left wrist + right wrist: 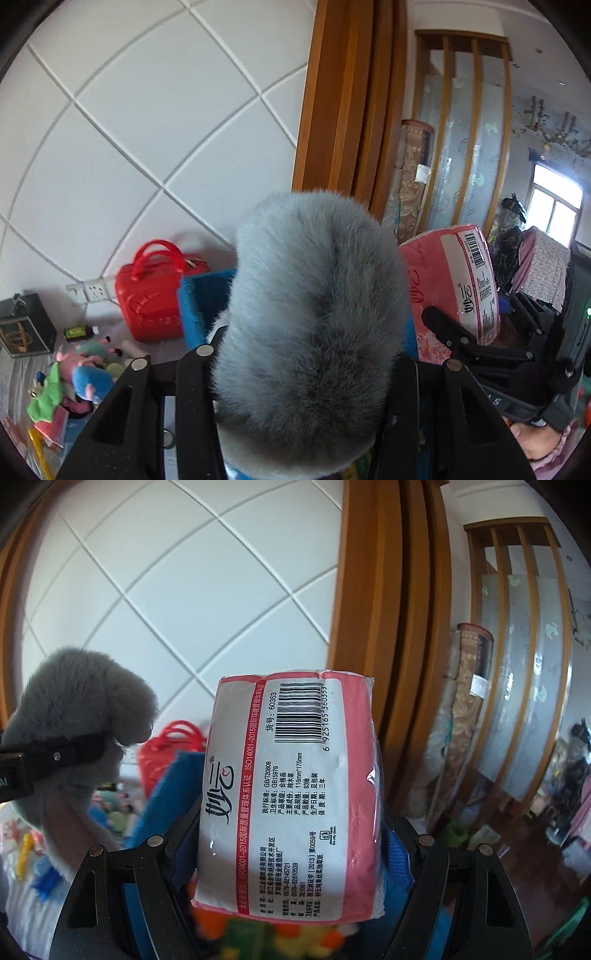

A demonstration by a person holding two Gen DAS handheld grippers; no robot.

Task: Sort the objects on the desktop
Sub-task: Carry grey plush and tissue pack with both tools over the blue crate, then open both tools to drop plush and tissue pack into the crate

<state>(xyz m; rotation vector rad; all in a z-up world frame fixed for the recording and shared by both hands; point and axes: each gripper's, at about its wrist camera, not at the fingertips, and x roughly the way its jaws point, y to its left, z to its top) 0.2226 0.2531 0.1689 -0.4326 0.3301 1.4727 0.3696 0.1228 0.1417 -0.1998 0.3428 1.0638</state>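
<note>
Grey fur fills the middle of the left wrist view: a plush toy (314,314) stands upright between the fingers of the left gripper (306,365), whose jaws are partly closed and pressed on its lower body. From the toy, a blue basket (203,299) shows at nine o'clock, with a red bag (155,291) just beyond it against the white tiled wall (147,129). A heap of small soft toys (77,380) lies at eight o'clock near the frame edge. At three o'clock sits the pink tissue pack (450,284), held by the right gripper (454,332) seen from the side.

In the right wrist view the right gripper (291,845) has its jaws set wide, clamped on the sides of the tissue pack (288,797), which stands on end with its barcode label facing the camera. At nine o'clock from the pack, the plush toy (85,701) sits in the left gripper's finger (62,755). A wooden door frame (388,627) rises at one o'clock.
</note>
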